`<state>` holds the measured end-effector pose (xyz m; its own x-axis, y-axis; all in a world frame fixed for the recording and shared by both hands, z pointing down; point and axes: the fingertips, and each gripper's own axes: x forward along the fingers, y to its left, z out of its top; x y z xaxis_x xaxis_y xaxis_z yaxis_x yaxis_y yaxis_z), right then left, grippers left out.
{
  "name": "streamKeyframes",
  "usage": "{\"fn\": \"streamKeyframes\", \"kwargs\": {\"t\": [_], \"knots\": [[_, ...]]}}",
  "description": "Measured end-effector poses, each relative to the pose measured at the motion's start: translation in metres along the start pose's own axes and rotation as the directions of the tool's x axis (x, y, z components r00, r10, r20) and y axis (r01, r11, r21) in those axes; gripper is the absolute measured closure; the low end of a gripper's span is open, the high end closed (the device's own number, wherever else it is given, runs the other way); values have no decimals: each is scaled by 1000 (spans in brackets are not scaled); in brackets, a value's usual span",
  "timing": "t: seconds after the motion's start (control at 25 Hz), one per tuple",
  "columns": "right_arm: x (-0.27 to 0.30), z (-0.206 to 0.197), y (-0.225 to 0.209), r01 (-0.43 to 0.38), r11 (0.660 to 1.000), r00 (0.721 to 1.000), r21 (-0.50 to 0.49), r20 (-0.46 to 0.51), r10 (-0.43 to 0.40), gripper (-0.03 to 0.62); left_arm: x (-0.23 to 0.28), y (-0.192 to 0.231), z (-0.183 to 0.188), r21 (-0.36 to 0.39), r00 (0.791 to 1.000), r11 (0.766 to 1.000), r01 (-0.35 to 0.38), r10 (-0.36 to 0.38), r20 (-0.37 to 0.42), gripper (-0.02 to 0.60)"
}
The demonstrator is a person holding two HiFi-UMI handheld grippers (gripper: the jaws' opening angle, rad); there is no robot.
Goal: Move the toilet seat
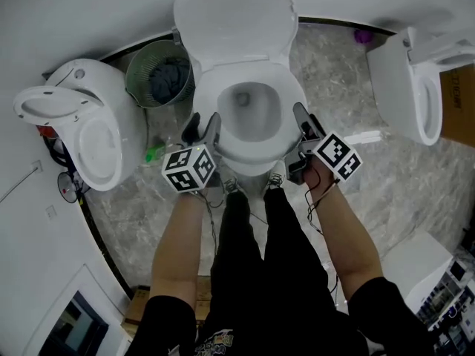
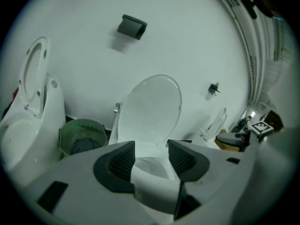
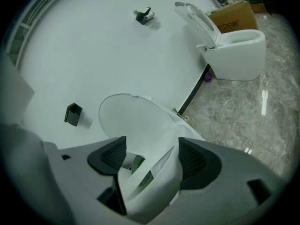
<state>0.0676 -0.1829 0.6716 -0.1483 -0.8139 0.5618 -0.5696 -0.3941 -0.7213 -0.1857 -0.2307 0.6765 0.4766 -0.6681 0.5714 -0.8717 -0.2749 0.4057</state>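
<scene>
The white toilet seat (image 1: 286, 95) rings the bowl of the middle toilet, with the lid (image 1: 234, 17) upright against the wall behind it. My left gripper (image 1: 202, 127) is at the seat's left front edge and my right gripper (image 1: 306, 121) at its right front edge. In the left gripper view the seat rim (image 2: 157, 182) fills the gap between the dark pads of the left gripper (image 2: 151, 159). In the right gripper view the rim (image 3: 161, 172) slants up between the pads of the right gripper (image 3: 152, 156), and the green basket shows through the ring beneath it.
A green mesh basket (image 1: 158, 73) stands left of the toilet. A second toilet (image 1: 82, 121) with its lid up is at the far left, a third toilet (image 1: 408, 87) at the right beside a cardboard box (image 1: 456, 102). My legs (image 1: 252, 258) stand just before the bowl.
</scene>
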Motion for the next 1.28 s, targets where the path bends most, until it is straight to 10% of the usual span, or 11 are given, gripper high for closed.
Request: {"fn": "streamKeyframes", "kwargs": {"t": [0.12, 0.28, 0.4, 0.68, 1.08, 1.28], "knots": [[3, 9, 11, -10, 1000, 1000, 11, 20, 9, 247, -16, -20, 36, 128, 996, 991, 41, -52, 78, 359], [13, 14, 39, -23, 976, 999, -217, -32, 17, 338, -52, -55, 57, 248, 974, 961, 121, -163, 157, 340], [15, 31, 50, -26, 989, 999, -144, 36, 32, 358, -71, -76, 42, 284, 969, 947, 151, -198, 147, 325], [26, 58, 87, -108, 969, 991, -222, 54, 123, 310, -64, -94, 31, 436, 975, 898, 60, -147, 169, 294], [21, 64, 95, -205, 950, 977, -237, 15, 214, 331, -35, -102, 55, 439, 986, 898, -15, -61, 158, 293], [-4, 64, 123, -327, 833, 940, -446, -66, 334, 332, -34, -103, 58, 349, 990, 936, -51, 3, 138, 293]]}}
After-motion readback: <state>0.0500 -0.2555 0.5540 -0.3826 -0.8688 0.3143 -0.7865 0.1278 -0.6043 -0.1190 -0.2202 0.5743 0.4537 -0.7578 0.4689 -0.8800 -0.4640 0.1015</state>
